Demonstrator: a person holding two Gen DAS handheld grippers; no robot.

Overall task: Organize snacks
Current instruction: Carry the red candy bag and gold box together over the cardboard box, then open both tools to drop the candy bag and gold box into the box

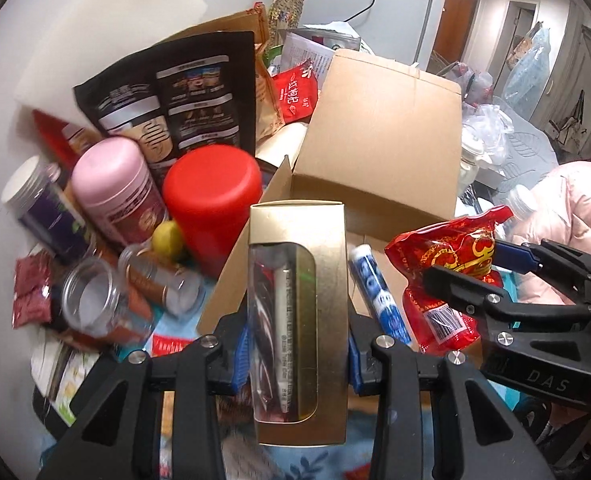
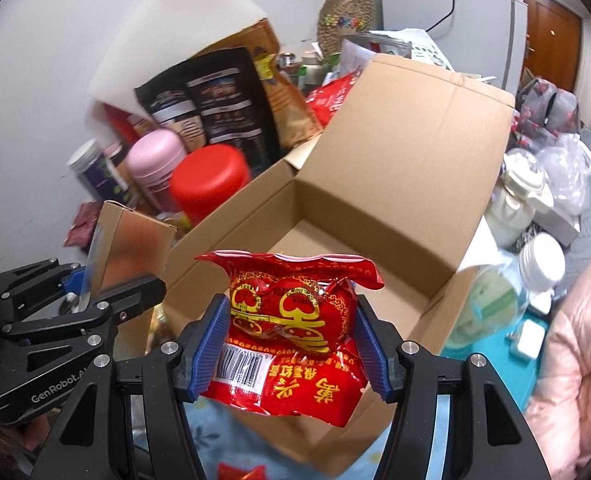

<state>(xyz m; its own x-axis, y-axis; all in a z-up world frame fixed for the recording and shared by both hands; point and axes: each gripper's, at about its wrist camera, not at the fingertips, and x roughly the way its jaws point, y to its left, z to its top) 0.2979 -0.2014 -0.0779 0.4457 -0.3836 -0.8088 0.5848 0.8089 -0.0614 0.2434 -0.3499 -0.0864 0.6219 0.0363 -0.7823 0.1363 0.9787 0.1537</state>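
Progress is judged early. The cardboard box (image 2: 395, 184) stands open with its flaps raised, and the right wrist view shows a bare brown floor with almost nothing on it; the left wrist view shows one blue and white tube (image 1: 379, 292) lying at its near edge, though whether it rests inside the box cannot be told.

The left gripper (image 1: 295, 356) is clenched on a gold window box (image 1: 295, 308), its blue ribbed fingers (image 1: 241, 360) pressing the two long sides. The carton is rigid, glossy card, tall and rectangular, with a clear film window showing wrapped sticks inside. It is carried just in front of the cardboard box.

The right gripper (image 2: 287, 320) grasps a red foil packet (image 2: 291, 312) between its fingers (image 2: 205, 340). The packet is a soft, puffed pillow shape with crimped seals, gold print and a barcode label; the film dents at the contact points. It hangs over the near rim of the open box.

Neither item is yet deposited. Much remains unsorted on the bench to the left: a red-lidded canister (image 1: 215, 204), a pink-lidded canister (image 1: 115, 184), a dark purple tin (image 1: 43, 208), a clear plastic jar (image 1: 95, 300) on its side, a black stand-up pouch (image 1: 175, 92) and further red sachets. These are smooth cylinders and limp film bags, crowded and touching one another.
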